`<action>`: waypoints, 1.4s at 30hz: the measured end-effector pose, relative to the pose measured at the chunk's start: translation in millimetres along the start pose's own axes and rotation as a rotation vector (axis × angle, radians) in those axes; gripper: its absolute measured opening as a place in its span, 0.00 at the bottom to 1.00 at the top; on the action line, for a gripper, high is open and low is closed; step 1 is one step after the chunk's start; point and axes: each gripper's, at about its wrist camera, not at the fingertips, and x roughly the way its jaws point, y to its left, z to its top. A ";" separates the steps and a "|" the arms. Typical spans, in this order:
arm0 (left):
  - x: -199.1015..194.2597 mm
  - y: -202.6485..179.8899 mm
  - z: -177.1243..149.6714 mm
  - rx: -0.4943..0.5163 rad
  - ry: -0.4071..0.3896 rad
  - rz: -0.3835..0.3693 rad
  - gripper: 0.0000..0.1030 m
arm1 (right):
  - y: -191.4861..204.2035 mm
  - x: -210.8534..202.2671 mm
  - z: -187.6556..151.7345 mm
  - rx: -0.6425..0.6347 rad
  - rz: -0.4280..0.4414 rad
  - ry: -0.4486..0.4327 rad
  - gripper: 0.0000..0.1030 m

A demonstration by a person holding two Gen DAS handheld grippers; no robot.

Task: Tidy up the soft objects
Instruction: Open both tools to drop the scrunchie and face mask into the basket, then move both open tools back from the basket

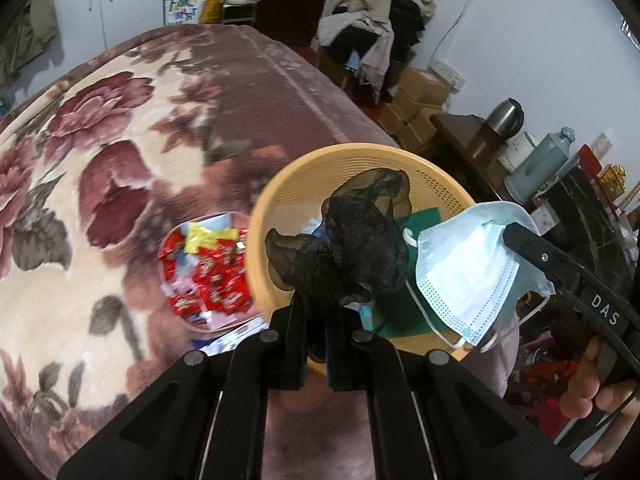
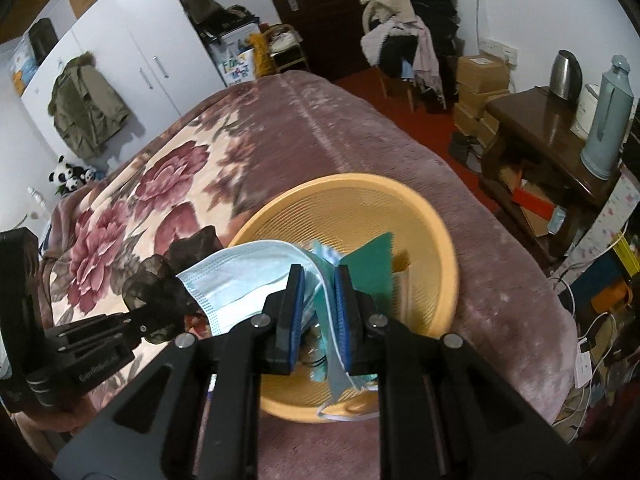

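Left claw [image 1: 316, 312] grips black scrunchie [image 1: 352, 248] | right claw [image 2: 320, 304] grips mask [image 2: 248, 280]

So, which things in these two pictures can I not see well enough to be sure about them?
- Basket contents, left wrist view: the black organza piece and face mask cover them; only a green sheet shows.
- Same contents, right wrist view: the right hand-held gripper covers the middle.
- Pink bowl of red packets, left wrist view: blurred, print unreadable.
- Person's hand: cut off by the edge.

Dim indoor light, fisheye warp w/ dark corners, slight blur.
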 end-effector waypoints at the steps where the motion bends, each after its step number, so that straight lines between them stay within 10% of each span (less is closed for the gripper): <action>1: 4.9 -4.6 3.2 0.003 0.006 -0.008 0.04 | -3.7 0.8 1.7 0.008 -0.004 -0.001 0.15; 8: 30.9 -17.1 16.6 -0.012 0.028 -0.037 0.07 | -25.4 16.9 10.8 0.103 0.025 -0.003 0.17; 10: 39.7 -15.8 18.7 -0.031 0.038 -0.034 0.22 | -29.8 27.2 11.7 0.140 0.065 0.020 0.18; 12: 47.1 -12.4 19.4 -0.050 0.056 -0.025 0.67 | -32.0 37.5 10.5 0.162 0.083 0.058 0.21; 16: 45.3 -4.3 16.5 -0.065 0.029 -0.024 0.98 | -38.2 37.2 5.5 0.202 0.059 0.047 0.88; 17: 43.8 -3.7 16.2 -0.056 0.024 -0.012 0.99 | -39.7 33.9 5.0 0.211 0.052 0.031 1.00; 42: 29.6 3.9 -8.0 -0.031 0.032 0.075 0.99 | -19.3 19.4 -27.7 0.062 -0.103 0.134 1.00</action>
